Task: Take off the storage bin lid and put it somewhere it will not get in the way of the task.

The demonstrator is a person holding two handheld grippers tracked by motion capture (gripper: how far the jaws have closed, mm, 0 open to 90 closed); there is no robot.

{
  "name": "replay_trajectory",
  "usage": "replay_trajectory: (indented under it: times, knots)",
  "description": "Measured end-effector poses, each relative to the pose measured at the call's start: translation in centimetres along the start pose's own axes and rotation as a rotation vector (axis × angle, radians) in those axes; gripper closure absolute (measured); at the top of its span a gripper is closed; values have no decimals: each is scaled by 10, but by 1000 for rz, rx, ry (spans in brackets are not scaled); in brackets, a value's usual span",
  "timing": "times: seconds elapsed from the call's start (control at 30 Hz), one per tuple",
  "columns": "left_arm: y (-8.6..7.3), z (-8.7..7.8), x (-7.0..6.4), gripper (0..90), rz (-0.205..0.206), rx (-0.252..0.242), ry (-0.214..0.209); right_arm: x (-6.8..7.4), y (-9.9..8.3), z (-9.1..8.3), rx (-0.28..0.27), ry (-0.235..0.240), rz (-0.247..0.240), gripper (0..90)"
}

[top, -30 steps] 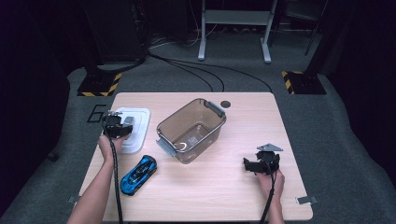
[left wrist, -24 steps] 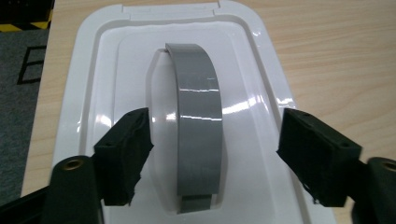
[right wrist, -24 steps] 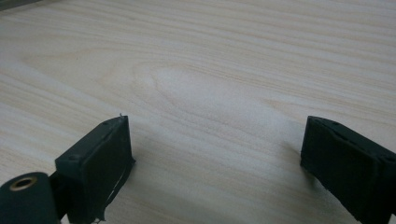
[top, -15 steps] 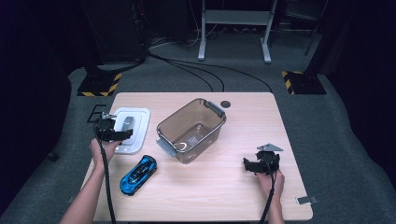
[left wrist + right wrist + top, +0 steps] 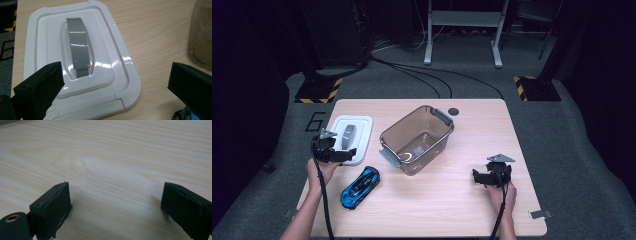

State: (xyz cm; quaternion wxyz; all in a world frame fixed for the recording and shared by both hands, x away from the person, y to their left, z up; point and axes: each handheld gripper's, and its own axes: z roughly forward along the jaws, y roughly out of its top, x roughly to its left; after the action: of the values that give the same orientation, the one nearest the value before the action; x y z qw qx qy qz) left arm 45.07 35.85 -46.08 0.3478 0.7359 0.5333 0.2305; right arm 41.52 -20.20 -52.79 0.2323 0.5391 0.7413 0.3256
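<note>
Lid: white glossy plastic, rounded rectangle, grey strap handle; flat on table's left side, near edge cut off.
Left gripper: jaws spread wide above lid, touching nothing.
Blue toy car: just beside lid.
Clear bin: mid-table, empty-looking.
Right gripper: jaws apart over bare woodgrain.

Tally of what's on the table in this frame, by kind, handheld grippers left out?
White plastic lid with a grey handle: 1
Clear brownish plastic bin with grey latches: 1
Blue toy car: 1
Small dark round disc at the far edge: 1
Total: 4
</note>
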Motion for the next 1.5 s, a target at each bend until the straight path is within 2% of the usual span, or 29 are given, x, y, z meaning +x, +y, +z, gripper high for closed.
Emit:
replay_trajectory:
  times: [0.4,0.63,0.83,1.0,1.07,1.2,1.37,1.4,1.43,1.5]
  knots:
    - [-13,-10,-26,0,55,0,-61,0,0,0,0,0,0,80]
    - [-21,-11,-44,0,114,25,-96,0,0,0,0,0,0,80]
    - [-27,-9,-57,0,134,49,-134,0,0,0,0,0,0,80]
    - [-30,-8,-66,0,167,72,-147,0,0,0,0,0,0,80]
    - [-33,-6,-70,0,160,74,-157,0,0,0,0,0,0,80]
    - [-36,-3,-76,1,171,101,-177,0,0,0,0,0,0,80]
    - [-39,4,-84,3,176,114,-184,0,0,0,0,0,0,80]
    - [-39,5,-84,6,189,131,-185,0,0,0,0,0,0,80]
    - [-40,7,-86,8,174,122,-179,0,0,0,0,0,0,80]
    - [-41,10,-88,15,168,149,-186,0,0,0,0,0,0,80]
